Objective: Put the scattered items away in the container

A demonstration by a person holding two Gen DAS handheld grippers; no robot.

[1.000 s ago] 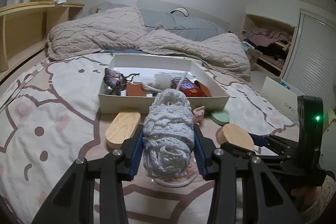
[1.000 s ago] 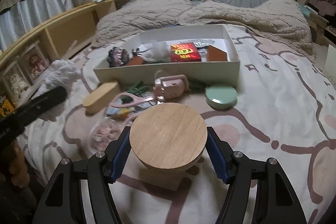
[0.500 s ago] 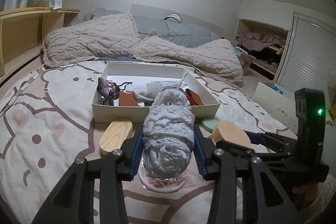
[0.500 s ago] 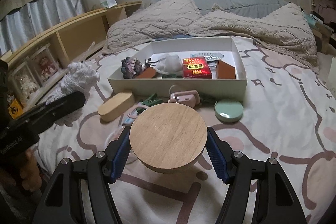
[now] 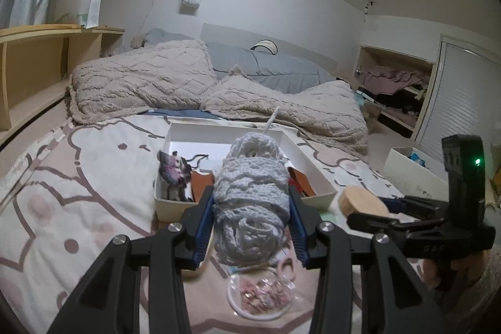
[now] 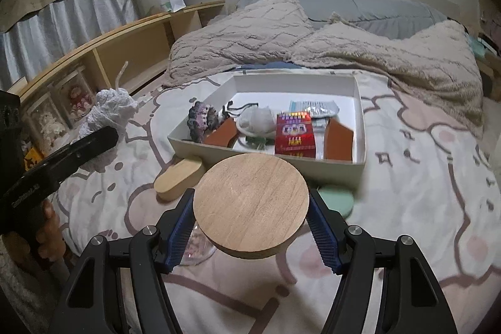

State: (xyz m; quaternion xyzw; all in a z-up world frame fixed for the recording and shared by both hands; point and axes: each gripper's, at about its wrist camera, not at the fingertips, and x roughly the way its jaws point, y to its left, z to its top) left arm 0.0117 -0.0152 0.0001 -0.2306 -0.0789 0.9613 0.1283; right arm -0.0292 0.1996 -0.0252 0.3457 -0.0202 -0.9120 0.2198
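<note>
Left wrist view, a bedroom tidy-up in progress: your left gripper (image 5: 250, 227) was clamped on a bundle of pale knitted yarn (image 5: 250, 205) at the frame's centre, the bundle's long axis running away from you toward the white box (image 5: 322, 196) directly behind it. The box's near wall sat just beyond the yarn's far end, slightly above centre. Below the yarn, at lower centre, a clear round dish of pink bits (image 5: 263, 296) lay on the bedspread (image 5: 78, 177). At right, your other tool carried a wooden piece.

Right wrist view: at far left, the yarn (image 6: 109, 111) hung in the left tool, level with the box's left end. Your right gripper (image 6: 250, 221) gripped a round wooden disc (image 6: 250, 204) by its edges at lower centre, face up. The box (image 6: 360, 115) lay straight ahead, above centre, its long side across the frame; both loads looked about equally near it. A wooden oval (image 6: 178, 177) and a green lid (image 6: 336, 199) remained outside, against its near wall.
</note>
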